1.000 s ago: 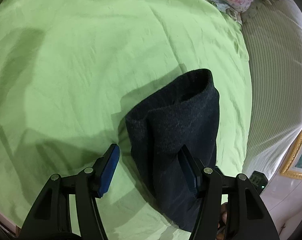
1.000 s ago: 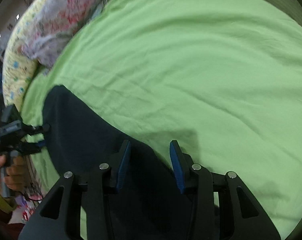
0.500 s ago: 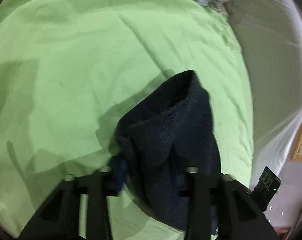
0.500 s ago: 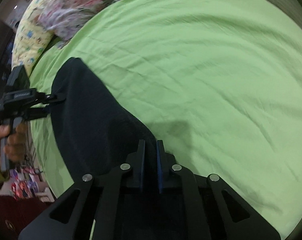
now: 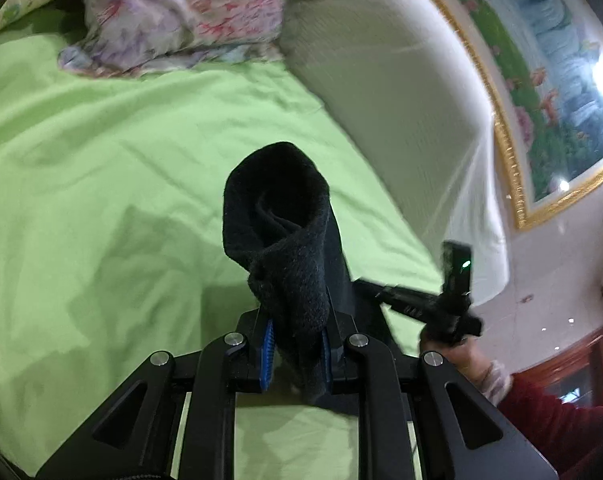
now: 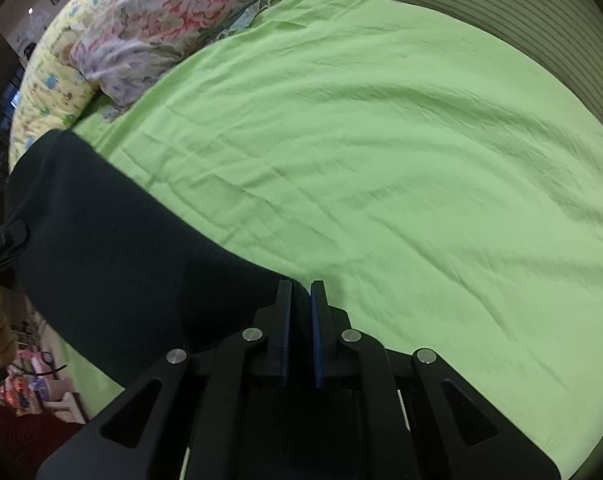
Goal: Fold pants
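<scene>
Left wrist view first: your left gripper (image 5: pixel 295 346) has just been closing and now pinches a thick bunch of the pants (image 5: pixel 285 240), which stand up toward 12 o'clock off the green sheet (image 5: pixel 101 200). At 3 o'clock you can see your right gripper (image 5: pixel 363 285), nipped onto the far end of the same dark cloth. From its own camera that gripper (image 6: pixel 300 316) is nearly shut, with a thin fold of the pants (image 6: pixel 121 248) between the pads; the garment runs off to 9 o'clock, lifted clear of the sheet there.

What could go wrong: your left bite takes in a rolled wad, not a flat edge, so layers may slide out as you carry it and leave a lopsided fold. The right bite is shallow (only a sliver shows between the pads), so a sharp pull from the other hand could strip it free. Uneven lifting would twist the cloth.

Hard to tell: which end is waistband and which is cuff, and how many layers each gripper has. The pants' lower part hides behind the gripper bodies, and the left view is blurred.
</scene>
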`<state>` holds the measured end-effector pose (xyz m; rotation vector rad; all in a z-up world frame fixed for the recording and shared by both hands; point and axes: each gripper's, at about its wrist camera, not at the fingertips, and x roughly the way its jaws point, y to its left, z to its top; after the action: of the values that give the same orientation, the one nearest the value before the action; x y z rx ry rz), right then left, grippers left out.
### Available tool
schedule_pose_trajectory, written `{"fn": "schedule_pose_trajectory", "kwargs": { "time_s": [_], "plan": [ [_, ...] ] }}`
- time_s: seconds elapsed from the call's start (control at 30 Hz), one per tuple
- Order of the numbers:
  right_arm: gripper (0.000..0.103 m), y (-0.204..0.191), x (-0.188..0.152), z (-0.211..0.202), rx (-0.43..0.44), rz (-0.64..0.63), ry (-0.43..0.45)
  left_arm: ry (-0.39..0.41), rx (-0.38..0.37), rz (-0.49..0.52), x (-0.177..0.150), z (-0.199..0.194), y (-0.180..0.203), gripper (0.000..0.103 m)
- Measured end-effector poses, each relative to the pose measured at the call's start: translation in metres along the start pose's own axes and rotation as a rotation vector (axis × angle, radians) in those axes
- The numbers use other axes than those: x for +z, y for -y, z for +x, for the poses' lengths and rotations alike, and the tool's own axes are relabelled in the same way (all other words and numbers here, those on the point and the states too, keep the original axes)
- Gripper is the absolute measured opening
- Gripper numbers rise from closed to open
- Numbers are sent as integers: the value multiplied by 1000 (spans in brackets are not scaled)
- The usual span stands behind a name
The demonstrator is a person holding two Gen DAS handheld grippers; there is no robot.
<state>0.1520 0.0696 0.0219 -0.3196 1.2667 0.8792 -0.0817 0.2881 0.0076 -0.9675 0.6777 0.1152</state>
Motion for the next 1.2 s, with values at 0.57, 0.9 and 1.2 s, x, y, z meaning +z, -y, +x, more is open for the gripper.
{"fn": "schedule_pose_trajectory", "kwargs": {
  "time_s": [0.57, 0.9, 1.2],
  "plan": [
    [38, 19, -6, -24, -54, 226, 93, -26, 239, 141, 23, -7, -14, 41],
    [53, 52, -99, -96, -65, 474, 224, -94, 87, 320, 46, 15, 66, 50],
    [53, 82, -192, -141, -135, 685, 288, -399, -61, 594, 2, 104, 156, 53]
  ]
}}
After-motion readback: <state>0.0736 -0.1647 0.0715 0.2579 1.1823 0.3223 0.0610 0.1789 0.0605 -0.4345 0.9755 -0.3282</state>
